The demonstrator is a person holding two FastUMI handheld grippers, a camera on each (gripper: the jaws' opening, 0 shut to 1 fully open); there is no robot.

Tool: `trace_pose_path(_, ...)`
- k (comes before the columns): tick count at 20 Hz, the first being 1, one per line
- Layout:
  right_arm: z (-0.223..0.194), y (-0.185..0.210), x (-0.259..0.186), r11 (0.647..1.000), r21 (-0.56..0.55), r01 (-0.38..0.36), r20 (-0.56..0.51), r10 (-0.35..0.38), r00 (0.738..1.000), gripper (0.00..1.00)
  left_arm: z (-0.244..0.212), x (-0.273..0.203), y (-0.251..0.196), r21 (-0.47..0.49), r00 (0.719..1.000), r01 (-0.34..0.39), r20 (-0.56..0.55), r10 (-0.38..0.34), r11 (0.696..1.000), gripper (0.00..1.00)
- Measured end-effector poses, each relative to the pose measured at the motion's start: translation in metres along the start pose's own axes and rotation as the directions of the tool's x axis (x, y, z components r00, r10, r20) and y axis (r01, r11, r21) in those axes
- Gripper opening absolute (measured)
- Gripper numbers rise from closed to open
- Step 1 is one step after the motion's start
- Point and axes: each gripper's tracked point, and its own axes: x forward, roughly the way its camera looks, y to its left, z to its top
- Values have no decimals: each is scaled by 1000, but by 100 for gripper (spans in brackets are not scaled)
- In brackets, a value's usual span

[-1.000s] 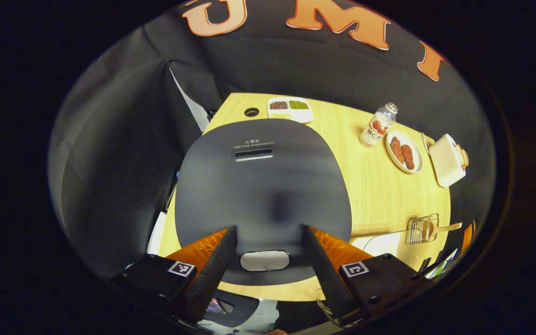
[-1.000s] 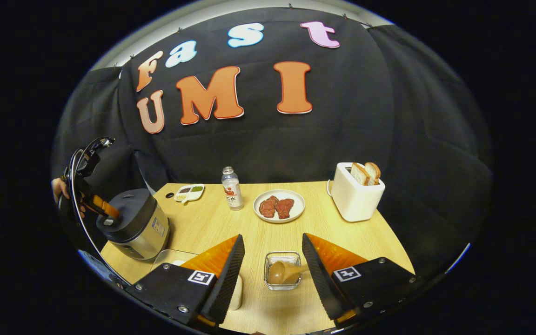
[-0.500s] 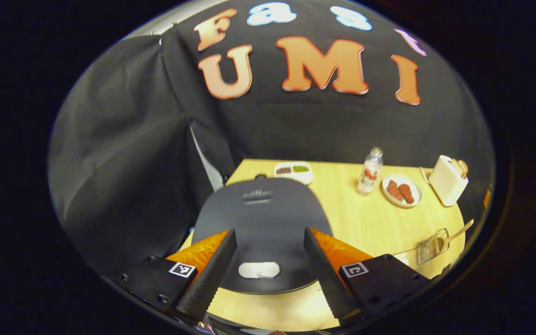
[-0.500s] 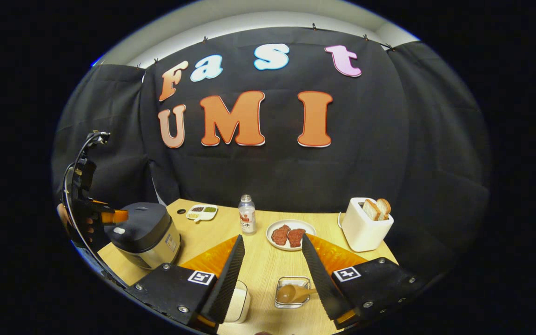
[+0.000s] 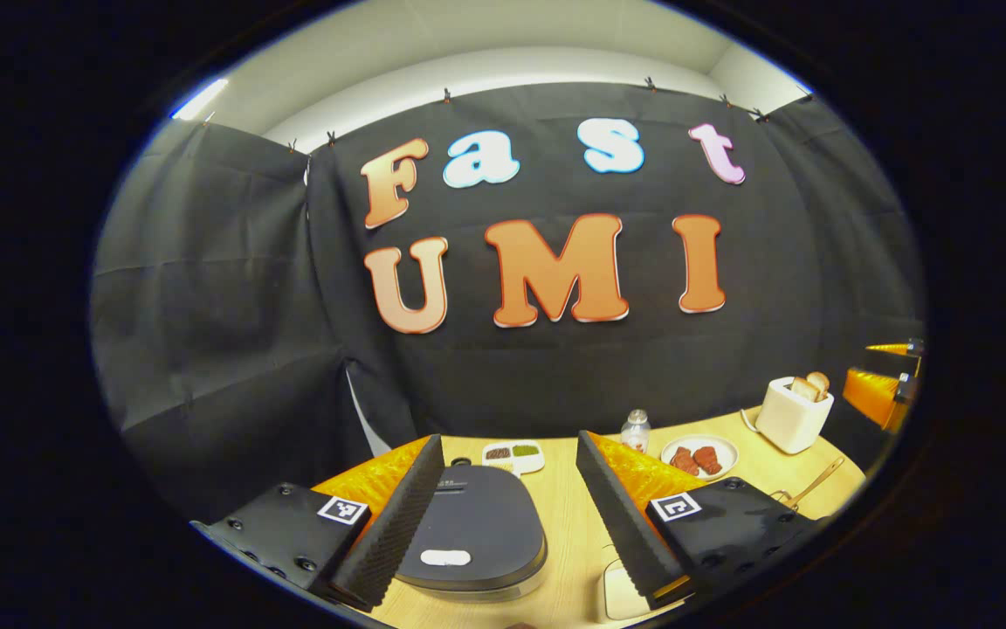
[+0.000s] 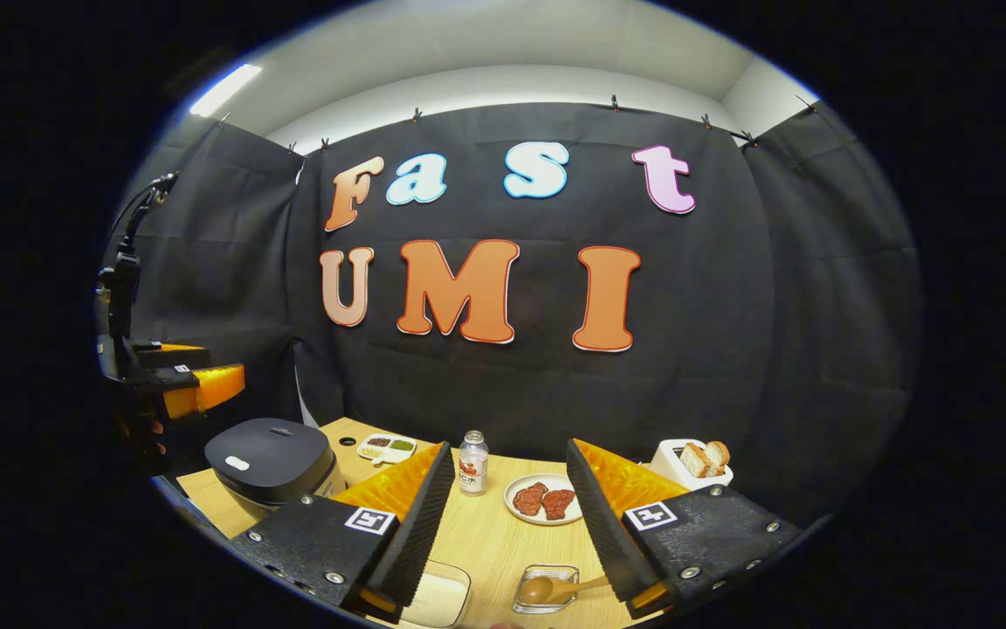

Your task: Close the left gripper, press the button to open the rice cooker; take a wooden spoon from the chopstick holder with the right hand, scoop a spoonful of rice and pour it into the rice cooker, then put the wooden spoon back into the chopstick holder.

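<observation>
Above the cooker (image 5: 468, 537), the left claw (image 5: 503, 515) gapes, right claw (image 6: 503, 524) too; probably shut it, then press the button (image 5: 445, 557) squarely.

We see dark-lidded silver-bodied rice cooker (image 6: 272, 461) at table's left edge, lid shut, pale oval button (image 5: 445, 557) on lid's near side. Light wooden spoon (image 6: 555, 589) lies tilted in clear square chopstick holder (image 6: 547, 588) near table's front edge, bowl inside, handle pointing right over rim. Just left of it we note clear container of white rice (image 6: 433, 597).
</observation>
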Motion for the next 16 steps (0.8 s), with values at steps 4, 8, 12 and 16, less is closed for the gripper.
trace_pose_path(4,10,1,1,1000,17,13,35,-14,999,82,27,-20,-9,13,994,7,108,-8,1000,99)
trace_pose_path(8,19,3,-2,1000,-1,30,80,-30,996,83,31,-34,-18,52,988,10,153,-18,999,99)
trace_pose_path(12,18,14,-5,1000,-2,22,91,-21,996,83,21,-41,-28,44,989,22,145,-28,999,100)
trace_pose_path(16,13,19,-4,1000,9,12,72,-13,997,83,14,-39,-32,41,992,25,124,-30,999,100)
